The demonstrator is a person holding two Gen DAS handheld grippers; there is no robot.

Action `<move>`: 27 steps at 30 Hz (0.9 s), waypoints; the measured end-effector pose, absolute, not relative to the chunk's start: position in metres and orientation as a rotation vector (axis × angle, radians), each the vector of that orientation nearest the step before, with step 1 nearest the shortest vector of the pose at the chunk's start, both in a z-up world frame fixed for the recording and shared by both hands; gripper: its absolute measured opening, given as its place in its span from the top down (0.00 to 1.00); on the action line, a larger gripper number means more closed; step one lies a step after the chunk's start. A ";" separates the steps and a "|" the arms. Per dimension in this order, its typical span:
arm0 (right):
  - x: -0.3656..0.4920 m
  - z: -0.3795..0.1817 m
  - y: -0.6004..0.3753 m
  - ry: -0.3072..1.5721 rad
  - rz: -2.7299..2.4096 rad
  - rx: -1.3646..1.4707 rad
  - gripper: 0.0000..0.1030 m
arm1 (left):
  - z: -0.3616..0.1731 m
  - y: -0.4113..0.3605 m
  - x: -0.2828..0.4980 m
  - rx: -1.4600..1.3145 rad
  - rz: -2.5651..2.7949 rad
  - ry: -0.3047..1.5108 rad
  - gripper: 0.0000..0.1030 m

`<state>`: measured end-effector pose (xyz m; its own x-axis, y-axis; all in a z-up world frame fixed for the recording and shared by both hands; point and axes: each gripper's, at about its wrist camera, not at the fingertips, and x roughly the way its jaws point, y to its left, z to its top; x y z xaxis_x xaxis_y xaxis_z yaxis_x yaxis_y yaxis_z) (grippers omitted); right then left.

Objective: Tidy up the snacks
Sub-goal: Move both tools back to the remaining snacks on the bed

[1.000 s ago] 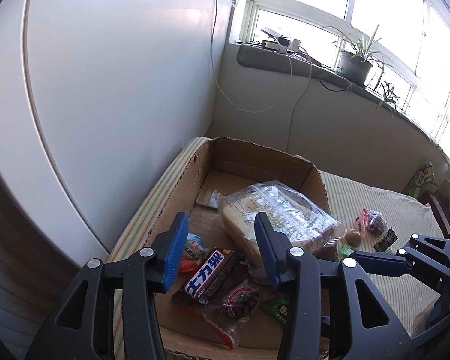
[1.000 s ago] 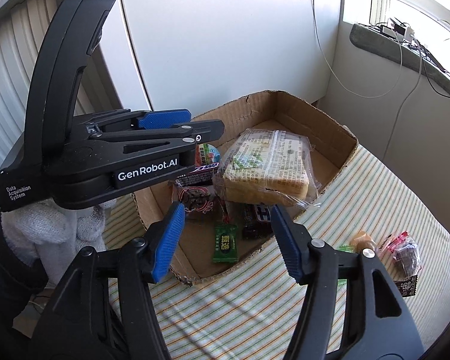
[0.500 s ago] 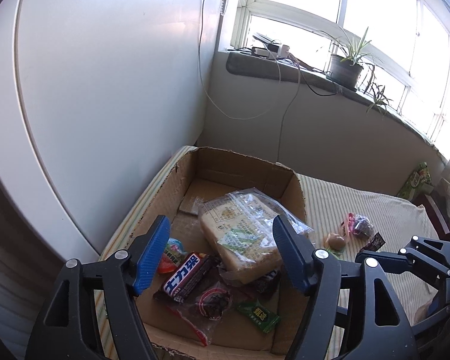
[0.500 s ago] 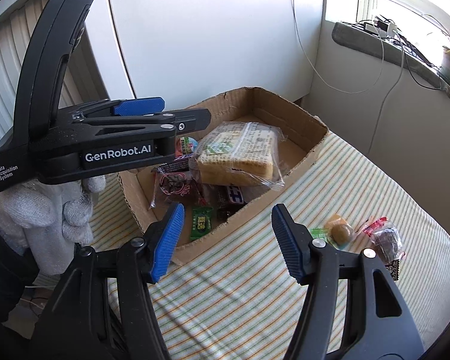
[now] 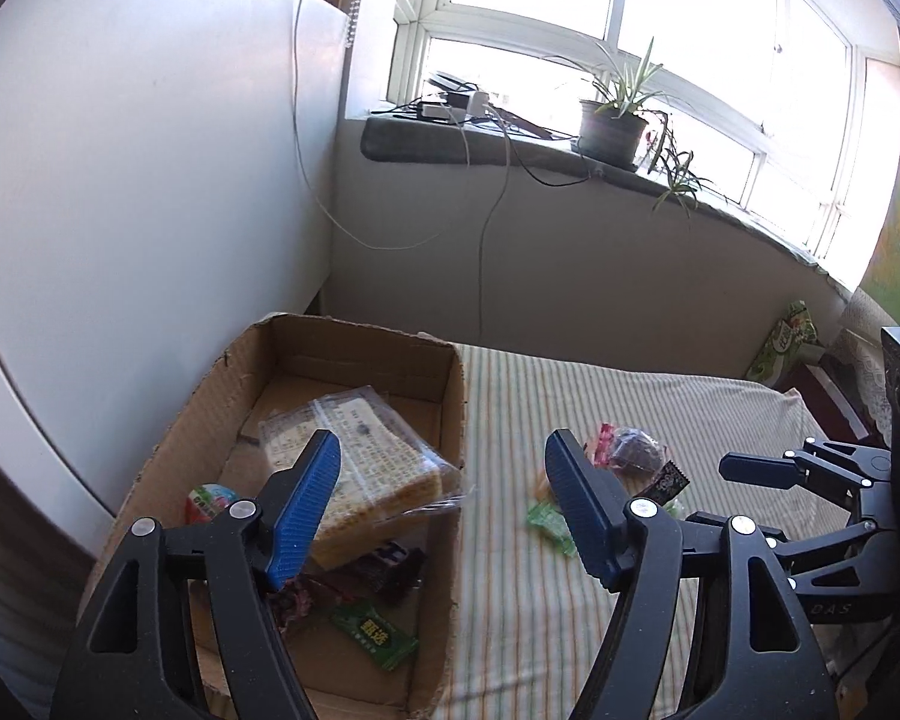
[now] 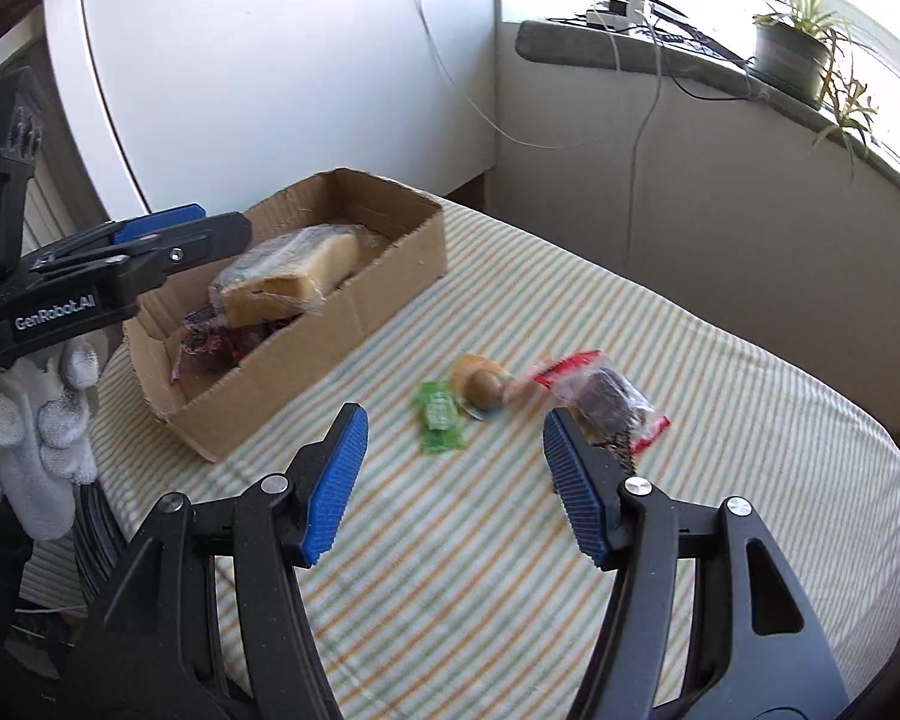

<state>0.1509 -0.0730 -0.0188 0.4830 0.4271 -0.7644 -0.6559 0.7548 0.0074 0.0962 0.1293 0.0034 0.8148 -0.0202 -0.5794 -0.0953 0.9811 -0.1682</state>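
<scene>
A cardboard box [image 5: 450, 396] [image 6: 330, 324] on the striped cloth holds a wrapped bread loaf [image 5: 360, 456] [image 6: 288, 276], a green packet [image 5: 375, 633] and other snacks. Loose on the cloth to its right lie a green candy [image 6: 439, 416] [image 5: 549, 522], a brown round snack [image 6: 484, 389] and a dark snack in a clear red-edged wrapper [image 6: 606, 405] [image 5: 630, 450]. My left gripper [image 5: 444, 507] is open and empty above the box's right wall. My right gripper [image 6: 453, 480] is open and empty, just in front of the loose snacks.
A white wall panel [image 5: 150, 150] stands behind the box. A windowsill with a potted plant [image 5: 609, 132] and cables runs along the back. The striped cloth [image 6: 720, 390] extends right. A green bag [image 5: 789, 339] sits at the far right edge.
Both grippers have swung right, away from the box and toward the loose snacks. The left gripper's jaws have opened wider. The snacks have not moved.
</scene>
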 end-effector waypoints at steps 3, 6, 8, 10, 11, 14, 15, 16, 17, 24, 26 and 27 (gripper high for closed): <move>0.159 -0.025 -0.096 0.854 0.631 -0.294 0.38 | 0.002 0.113 0.101 -0.181 0.006 0.624 0.31; 0.166 -0.033 -0.115 0.872 0.597 -0.280 0.38 | -0.003 0.097 0.106 -0.164 -0.027 0.641 0.31; 0.170 -0.038 -0.125 0.882 0.582 -0.274 0.38 | -0.006 0.087 0.110 -0.162 -0.045 0.652 0.33; 0.173 -0.042 -0.133 0.891 0.577 -0.266 0.38 | -0.013 0.077 0.113 -0.160 -0.066 0.671 0.38; 0.175 -0.045 -0.136 0.895 0.577 -0.263 0.38 | -0.016 0.071 0.115 -0.157 -0.078 0.684 0.41; 0.179 -0.052 -0.141 0.910 0.594 -0.250 0.38 | -0.031 0.057 0.120 -0.156 -0.108 0.728 0.53; 0.179 -0.054 -0.140 0.915 0.607 -0.250 0.38 | -0.036 0.054 0.121 -0.160 -0.120 0.745 0.55; 0.179 -0.057 -0.139 0.918 0.616 -0.254 0.38 | -0.042 0.051 0.123 -0.162 -0.127 0.761 0.59; 0.180 -0.060 -0.137 0.921 0.622 -0.262 0.38 | -0.047 0.049 0.124 -0.164 -0.131 0.777 0.61; 0.182 -0.081 -0.117 0.942 0.654 -0.326 0.41 | -0.075 0.044 0.133 -0.188 -0.103 0.845 0.62; 0.186 -0.087 -0.113 0.953 0.658 -0.325 0.45 | -0.080 0.044 0.135 -0.184 -0.094 0.856 0.62; 0.188 -0.089 -0.112 0.956 0.656 -0.325 0.47 | -0.081 0.044 0.136 -0.183 -0.091 0.861 0.62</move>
<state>0.1877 -0.1117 -0.0893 0.4058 0.3707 -0.8354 -0.6459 0.7630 0.0249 0.1359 0.0436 -0.0811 0.6490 -0.1536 -0.7451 0.0060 0.9804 -0.1968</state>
